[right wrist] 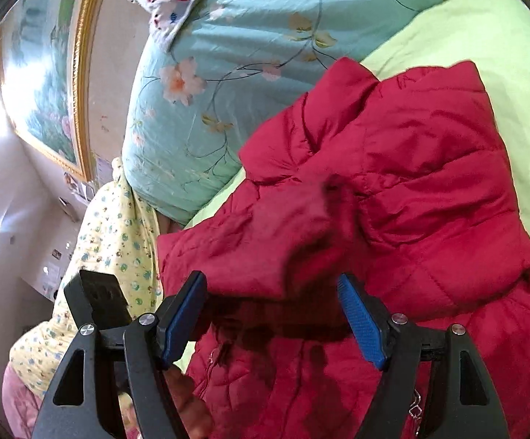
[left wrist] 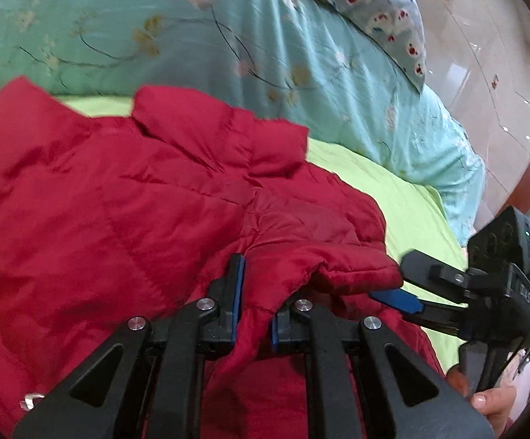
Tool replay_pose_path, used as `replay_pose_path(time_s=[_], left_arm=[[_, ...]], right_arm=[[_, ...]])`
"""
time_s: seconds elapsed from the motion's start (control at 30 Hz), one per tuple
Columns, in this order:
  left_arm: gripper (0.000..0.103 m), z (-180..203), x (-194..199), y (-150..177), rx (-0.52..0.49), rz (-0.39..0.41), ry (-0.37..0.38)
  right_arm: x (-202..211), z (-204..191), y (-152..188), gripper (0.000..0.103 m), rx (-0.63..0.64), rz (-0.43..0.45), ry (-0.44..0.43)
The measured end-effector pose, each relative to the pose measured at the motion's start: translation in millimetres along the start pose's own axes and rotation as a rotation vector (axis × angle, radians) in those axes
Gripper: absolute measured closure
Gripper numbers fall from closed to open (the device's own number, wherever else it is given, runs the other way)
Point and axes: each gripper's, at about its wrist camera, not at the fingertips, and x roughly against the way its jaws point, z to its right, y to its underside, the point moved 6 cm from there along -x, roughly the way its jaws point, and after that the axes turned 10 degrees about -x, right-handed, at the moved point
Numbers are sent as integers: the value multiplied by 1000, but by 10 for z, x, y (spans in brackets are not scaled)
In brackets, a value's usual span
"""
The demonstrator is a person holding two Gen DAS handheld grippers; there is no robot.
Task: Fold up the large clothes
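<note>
The red padded jacket [left wrist: 118, 190] is lying spread over the green bed sheet [left wrist: 393, 190], its collar pointing toward 12 o'clock in the left wrist view, with the floral quilt [left wrist: 228, 47] bunched just beyond it. The left hand-held gripper [left wrist: 254, 303] is clenching a fold of the jacket's fabric between its blue pads [left wrist: 241, 274], the pads nearly meeting around the cloth. The right hand-held gripper [right wrist: 272, 314] is standing released — its pads [right wrist: 360, 322] are wide apart, with the sleeve end [right wrist: 265, 241] lying just ahead of the gap at 12 o'clock but not between them. The sleeve end is showing motion blur, so its exact resting position cannot be told. Judged risks from here: the shell appears slick and puffy, so a thin pinch on the left side is likely to be slipping out under any pull, letting the fold collapse. If the right side is closing before the sleeve is seated between the pads, it is likely to be catching only the outer layer — or nothing. Dragging the jacket toward 12 o'clock could be pushing it against the quilt and rumpling the collar. A metal zipper pull [right wrist: 415, 406] at 5 o'clock in the right wrist view could be snagging on a finger.
</note>
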Motion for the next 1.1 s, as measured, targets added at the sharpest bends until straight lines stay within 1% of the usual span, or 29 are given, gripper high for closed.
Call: replay_pose_path(time_s=[0.07,0.13,0.17,0.23,0.27,0.3,0.4,0.43,0.57,0.6,0.67,0.7,0.73,0.77,0.8,0.83,0.9,0.93,1.0,1.03,1.07,1.1], left_arm=[[94,43,-31,32,-6,-2,13],[94,68,-54,51,-24,-10,12],[94,72,-62,61,-33,-14,9],[92,53,-79,92,-38,-43,8],[92,44,-96,123,-35,-62,9],[91,32,-117,142,-32,-92,17],[90,32,-98,209,-37,-150,55],[90,44,-66,226,-48,-161,55],[89,57,101,304,-93,-184,36],[83,43,145,318,-101,-186,24],[83,-3,203,340,-103,-189,12],[83,-19,220,347,-105,-184,16],[83,-33,227,352,-108,-180,17],[83,-49,224,355,-111,-173,8],[83,-62,218,358,-112,-166,-2],[83,-71,208,356,-111,-161,-8],[83,-77,185,353,-104,-148,-12],[83,-68,185,346,-99,-135,-13],[83,-34,172,327,-102,-117,-20],[83,-9,162,316,-108,-112,-22],[83,25,149,310,-115,-110,-23],[83,56,139,306,-120,-108,-20]], right_arm=[[-77,107,-19,26,-18,-1,28],[-140,177,-38,27,-43,-7,20],[-147,189,-46,31,-46,-5,19],[-155,198,-65,49,-33,8,32],[-148,198,-86,68,-18,24,56],[-133,195,-104,76,-9,36,65],[-48,159,-152,87,18,82,73],[-7,130,-164,88,34,102,83],[121,98,-216,100,68,160,121],[150,105,-235,103,70,174,134],[233,157,-291,103,59,195,144],[243,210,-313,103,39,186,156],[210,261,-315,103,27,156,177],[171,284,-303,94,18,131,186],[137,323,-289,89,-1,108,190],[97,380,-256,82,-48,70,174],[52,407,-206,20,-105,19,104],[25,365,-180,15,-120,-3,46],[0,295,-161,14,-97,-9,27],[-36,262,-146,14,-73,-15,35],[-115,241,-112,18,-41,-36,62],[-186,231,-81,31,-23,-57,75]])
